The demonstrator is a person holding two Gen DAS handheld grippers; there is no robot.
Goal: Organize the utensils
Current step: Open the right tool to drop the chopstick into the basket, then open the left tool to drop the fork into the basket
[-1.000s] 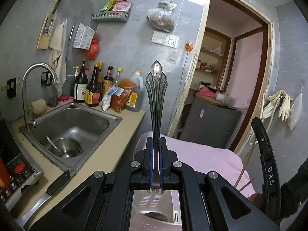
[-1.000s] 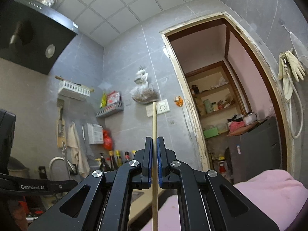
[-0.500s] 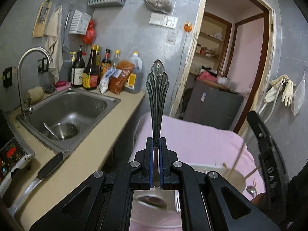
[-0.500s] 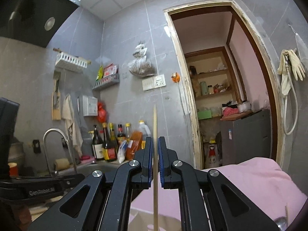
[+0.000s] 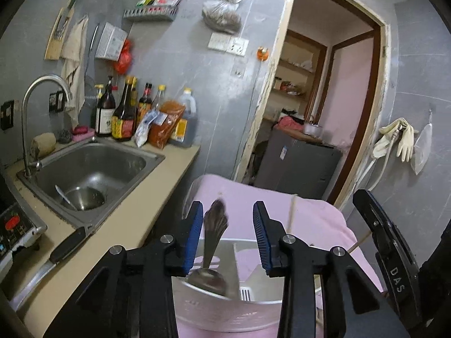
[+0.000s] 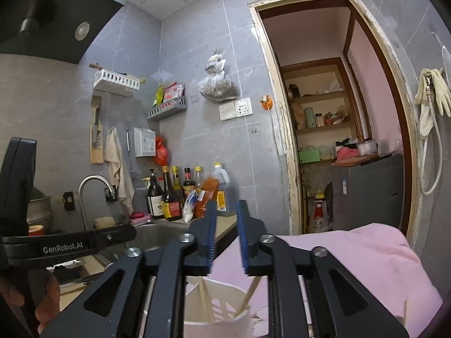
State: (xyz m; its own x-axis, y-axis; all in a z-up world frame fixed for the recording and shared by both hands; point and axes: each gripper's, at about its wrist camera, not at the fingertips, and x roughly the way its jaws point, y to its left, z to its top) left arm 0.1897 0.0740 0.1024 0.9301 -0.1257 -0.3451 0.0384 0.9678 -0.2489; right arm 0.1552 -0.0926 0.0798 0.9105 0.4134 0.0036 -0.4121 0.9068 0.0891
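Left gripper (image 5: 227, 232): the jaws, clamped on the utensil half a second ago, are now spread wide with nothing between the pads.
Ornate-handled utensil (image 5: 214, 225): released; it is seen standing in the metal holder (image 5: 225, 307), handle up and blurred, between the blue pads (image 5: 194, 236) but touching neither, nearer the 9 o'clock pad.
Right gripper (image 6: 227, 236): the jaws, earlier pinched on a chopstick, are now parted and hold nothing.
Chopsticks (image 6: 204, 301): two are seen leaning in the white slotted holder (image 6: 217, 309), directly below the gripper at 6 o'clock.
Hidden: the utensil's working end is masked by the holder wall; both holders are cut off by the gripper bodies.
Pink cloth (image 6: 352, 256): it is spread beneath the holders, toward 4 o'clock in the right view.
Sink (image 5: 93, 166): it is seen at 9 o'clock in the left view.
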